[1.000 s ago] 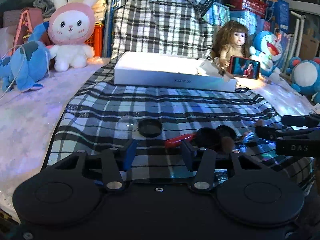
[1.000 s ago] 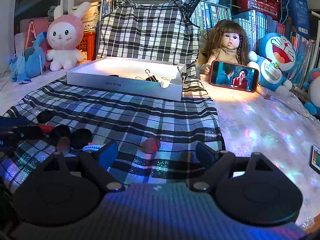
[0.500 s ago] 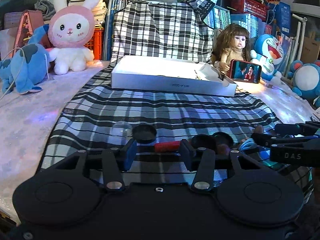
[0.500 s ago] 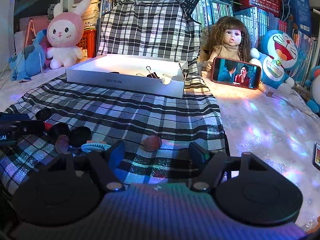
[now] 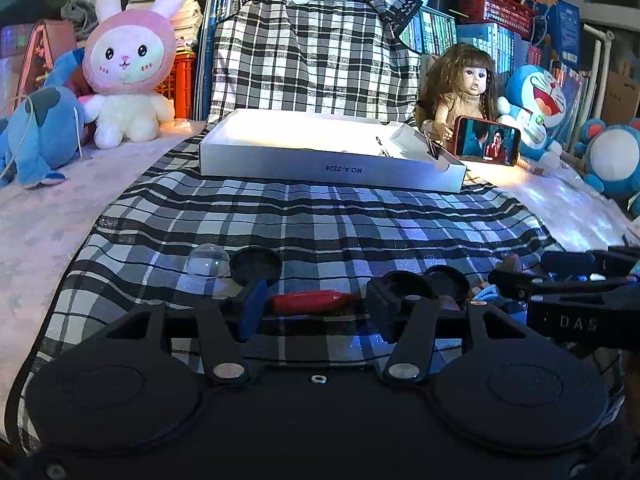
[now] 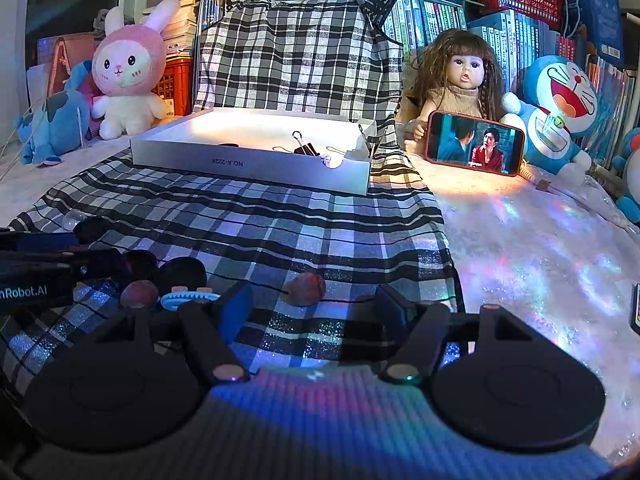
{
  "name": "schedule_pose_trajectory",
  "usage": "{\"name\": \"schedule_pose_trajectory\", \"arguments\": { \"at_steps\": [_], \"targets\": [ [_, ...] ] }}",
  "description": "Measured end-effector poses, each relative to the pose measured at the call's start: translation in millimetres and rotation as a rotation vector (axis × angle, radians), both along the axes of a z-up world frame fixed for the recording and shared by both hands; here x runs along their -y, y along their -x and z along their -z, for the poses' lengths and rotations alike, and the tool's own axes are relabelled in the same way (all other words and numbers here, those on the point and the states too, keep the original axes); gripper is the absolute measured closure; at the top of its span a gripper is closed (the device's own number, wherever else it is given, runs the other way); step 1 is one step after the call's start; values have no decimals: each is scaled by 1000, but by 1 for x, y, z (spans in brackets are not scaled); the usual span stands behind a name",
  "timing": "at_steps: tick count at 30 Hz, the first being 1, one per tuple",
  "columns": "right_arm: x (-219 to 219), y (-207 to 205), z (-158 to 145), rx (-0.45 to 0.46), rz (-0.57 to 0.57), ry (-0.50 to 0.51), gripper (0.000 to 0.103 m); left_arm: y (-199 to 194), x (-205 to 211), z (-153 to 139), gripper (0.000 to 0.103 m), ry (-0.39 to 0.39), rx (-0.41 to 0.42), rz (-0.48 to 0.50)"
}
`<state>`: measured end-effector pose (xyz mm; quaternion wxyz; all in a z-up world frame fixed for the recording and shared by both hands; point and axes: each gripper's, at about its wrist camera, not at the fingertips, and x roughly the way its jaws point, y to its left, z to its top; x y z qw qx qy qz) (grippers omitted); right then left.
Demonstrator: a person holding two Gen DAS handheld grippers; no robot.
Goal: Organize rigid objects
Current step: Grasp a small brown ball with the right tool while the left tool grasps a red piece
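Both grippers gape — left gripper [image 5: 312, 304] opening around red piece [image 5: 310, 301].

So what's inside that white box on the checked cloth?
In the white box, a black binder clip and some loose wire clip handles near its right end, plus a dark item further left. The front wall hides the rest of the floor.
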<state>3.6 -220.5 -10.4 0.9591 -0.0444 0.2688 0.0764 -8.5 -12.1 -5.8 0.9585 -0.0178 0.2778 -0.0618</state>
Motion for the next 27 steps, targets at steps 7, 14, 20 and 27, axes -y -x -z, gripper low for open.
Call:
{"name": "schedule_pose_trajectory", "arguments": {
  "at_steps": [7, 14, 20, 27],
  "targets": [
    [0, -2, 0, -2, -1, -1, 29, 0, 2, 3, 50, -5, 15, 3],
    [-4, -5, 2, 2, -21, 1, 41, 3, -2, 5, 62, 9, 28, 11],
    [-8, -2, 1, 21, -27, 6, 74, 4, -6, 3, 62, 40, 30, 6],
    [-7, -1, 0, 25, -23, 5, 78, 6, -6, 0, 62, 31, 40, 7]
  ]
}}
